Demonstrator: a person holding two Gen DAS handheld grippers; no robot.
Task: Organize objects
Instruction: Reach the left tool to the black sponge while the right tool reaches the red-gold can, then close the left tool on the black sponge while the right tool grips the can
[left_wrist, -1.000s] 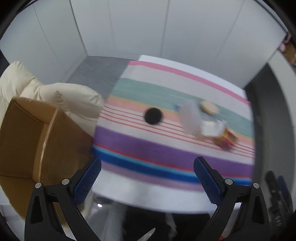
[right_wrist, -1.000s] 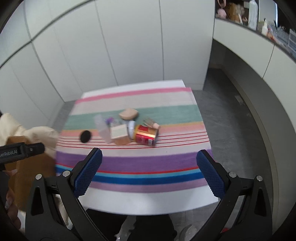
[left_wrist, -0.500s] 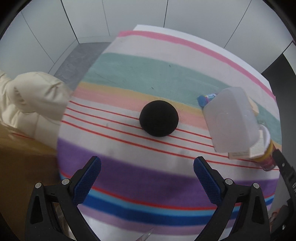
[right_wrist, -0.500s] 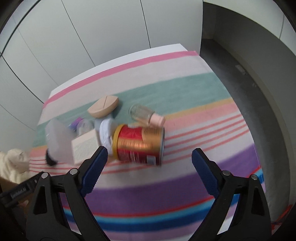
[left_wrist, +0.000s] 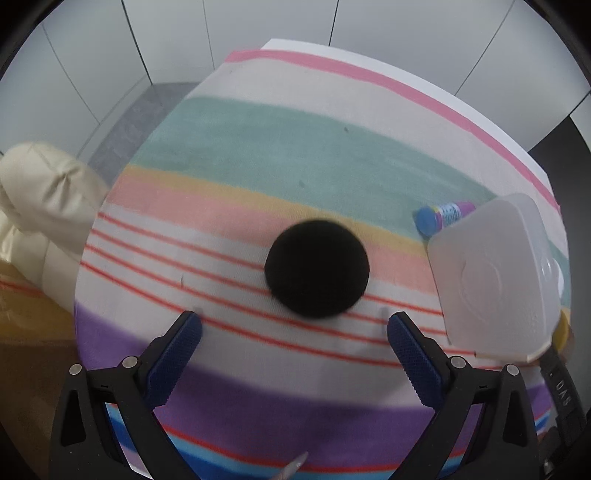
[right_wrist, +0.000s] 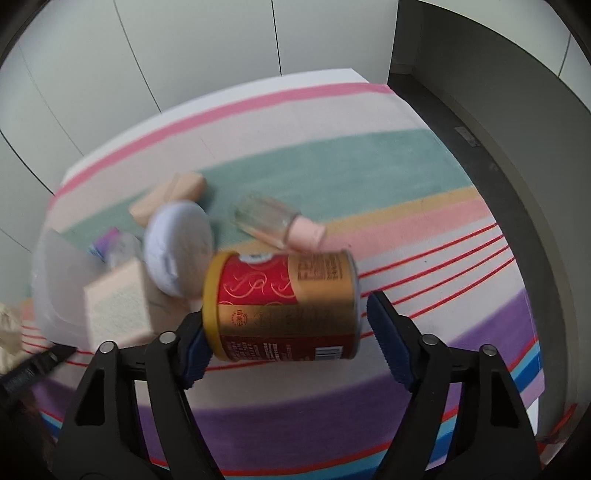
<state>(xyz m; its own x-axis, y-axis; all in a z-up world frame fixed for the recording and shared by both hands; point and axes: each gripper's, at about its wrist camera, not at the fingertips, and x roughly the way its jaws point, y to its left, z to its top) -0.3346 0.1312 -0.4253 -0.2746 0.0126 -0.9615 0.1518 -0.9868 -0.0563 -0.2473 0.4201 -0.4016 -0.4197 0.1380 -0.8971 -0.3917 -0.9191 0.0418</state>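
Note:
A black round puff (left_wrist: 317, 268) lies on the striped cloth (left_wrist: 258, 155), just ahead of my open, empty left gripper (left_wrist: 291, 325). A red and gold can (right_wrist: 282, 304) lies on its side between the wide-open jaws of my right gripper (right_wrist: 282, 314), which do not grip it. Behind the can lie a glass bottle with a pink cap (right_wrist: 279, 225), a lilac round compact (right_wrist: 179, 247), a beige box (right_wrist: 116, 304), a peach wedge sponge (right_wrist: 170, 195) and a translucent plastic container (left_wrist: 498, 277).
A blue and purple tube (left_wrist: 443, 214) lies beside the container. A cream padded jacket (left_wrist: 44, 206) and a brown cardboard box (left_wrist: 29, 332) sit off the table's left edge. Grey floor (right_wrist: 517, 166) lies to the right of the table.
Both grippers have moved forward and down toward the table. The black puff now sits close before the left jaws, and the can now lies between the right jaws.

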